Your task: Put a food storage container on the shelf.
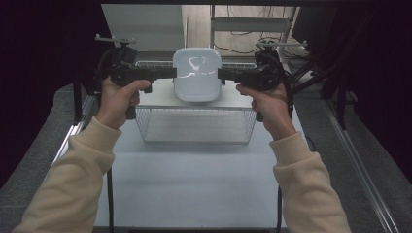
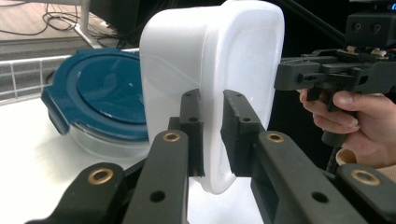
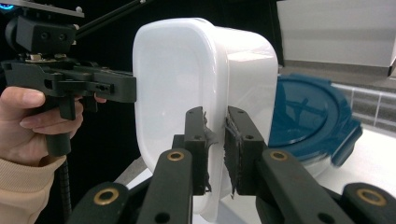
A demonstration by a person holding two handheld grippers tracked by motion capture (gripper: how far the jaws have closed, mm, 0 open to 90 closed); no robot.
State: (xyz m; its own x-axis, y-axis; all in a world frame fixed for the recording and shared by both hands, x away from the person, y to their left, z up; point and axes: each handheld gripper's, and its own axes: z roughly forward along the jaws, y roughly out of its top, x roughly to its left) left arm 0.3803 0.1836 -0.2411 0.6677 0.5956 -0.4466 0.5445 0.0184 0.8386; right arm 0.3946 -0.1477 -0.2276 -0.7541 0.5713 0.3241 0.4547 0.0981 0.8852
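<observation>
A white plastic container (image 1: 197, 75) with rounded corners hangs above a raised white shelf (image 1: 160, 100), its open side turned toward me. My left gripper (image 1: 171, 73) is shut on the rim of its left wall and my right gripper (image 1: 222, 74) is shut on the rim of its right wall. In the left gripper view the white container (image 2: 219, 79) has its rim pinched between my left gripper's (image 2: 212, 135) black jaws. My right gripper (image 3: 215, 149) clamps the other rim of the white container (image 3: 187, 84) in the right gripper view.
A glass bowl with a blue clip lid (image 2: 100, 95) rests on the white shelf behind the container; that same blue-lidded bowl (image 3: 310, 121) is in the right gripper view. A wire basket (image 1: 194, 125) stands under the shelf on the white table (image 1: 194, 184). Dark curtains flank both sides.
</observation>
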